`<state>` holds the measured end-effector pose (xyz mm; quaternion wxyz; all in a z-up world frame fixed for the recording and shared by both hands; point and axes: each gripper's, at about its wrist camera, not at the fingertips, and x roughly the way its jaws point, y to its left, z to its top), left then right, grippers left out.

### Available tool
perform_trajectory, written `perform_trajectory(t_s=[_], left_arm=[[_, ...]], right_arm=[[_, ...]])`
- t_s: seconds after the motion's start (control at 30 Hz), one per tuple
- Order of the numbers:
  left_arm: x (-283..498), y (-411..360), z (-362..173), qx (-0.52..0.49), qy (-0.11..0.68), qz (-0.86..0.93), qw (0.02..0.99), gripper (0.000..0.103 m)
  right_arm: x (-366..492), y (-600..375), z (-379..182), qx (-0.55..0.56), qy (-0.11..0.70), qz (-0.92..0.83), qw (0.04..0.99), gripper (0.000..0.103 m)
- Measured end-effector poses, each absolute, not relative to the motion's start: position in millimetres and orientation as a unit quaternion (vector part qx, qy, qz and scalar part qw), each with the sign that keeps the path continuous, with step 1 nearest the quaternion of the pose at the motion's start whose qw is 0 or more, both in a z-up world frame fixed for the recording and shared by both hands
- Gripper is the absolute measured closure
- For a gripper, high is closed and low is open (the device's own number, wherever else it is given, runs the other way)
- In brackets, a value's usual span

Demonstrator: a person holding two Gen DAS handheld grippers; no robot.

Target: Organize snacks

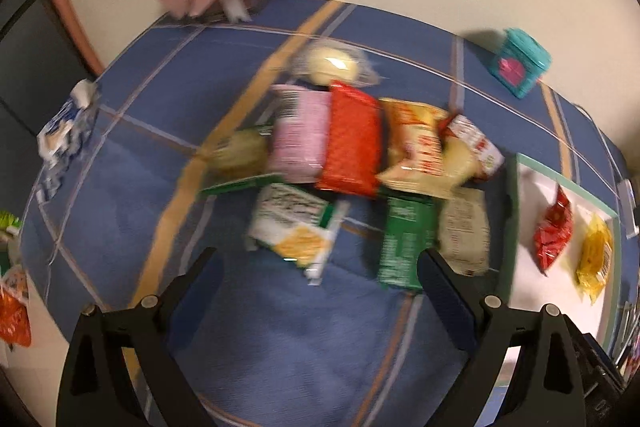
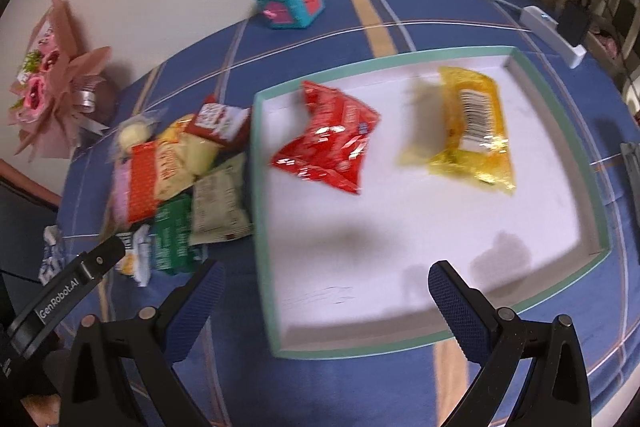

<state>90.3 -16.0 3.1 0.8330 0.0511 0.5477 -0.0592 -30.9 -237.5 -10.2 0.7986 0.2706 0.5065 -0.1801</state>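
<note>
Blue checked cloth covers the table (image 1: 120, 187), and the left gripper (image 1: 320, 263) hovers tilted down over it, its fingers (image 1: 444, 291) spread wide and holding nothing, just short of the pile of snack packets (image 1: 352, 155); print on the packets is too blurred to read. In the right wrist view "GenRobot.AI" shows on the left gripper's side. To the right, the right gripper (image 2: 326, 277) hangs above the near edge of the white tray (image 2: 440, 337), fingers (image 2: 452, 291) equally far apart and empty. A red packet (image 2: 326, 143) and a yellow packet (image 2: 472, 131), barcode up, lie inside the tray.
</note>
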Motion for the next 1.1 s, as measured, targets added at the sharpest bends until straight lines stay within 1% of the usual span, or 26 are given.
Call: perform_trajectory(t_s=[0.2,0.4,0.67,0.97,1.03,1.1], left_arm=[[105,31,7,0.032,0.549,-0.013,0.835,0.006],[117,65,4,-0.008,0.556,0.015,0.831,0.006],[126,71,-8,-0.013,0.572,0.012,0.82,0.006],[138,52,-28,-0.017,0.592,-0.023,0.806,0.006],[141,50,-31,-0.02,0.595,-0.026,0.803,0.006],[145,50,-33,-0.025,0.595,-0.027,0.803,0.006]], right_arm=[[-15,-215,-10,0.278,0.505,-0.147,0.804,0.0],[8,-185,-16,0.254,0.52,-0.119,0.807,0.0],[32,-154,-25,0.236,0.529,-0.084,0.81,0.0],[58,-138,-31,0.193,0.532,-0.079,0.821,0.0],[61,-137,-34,0.197,0.531,-0.08,0.821,0.003],[65,-139,-37,0.204,0.529,-0.075,0.82,0.01]])
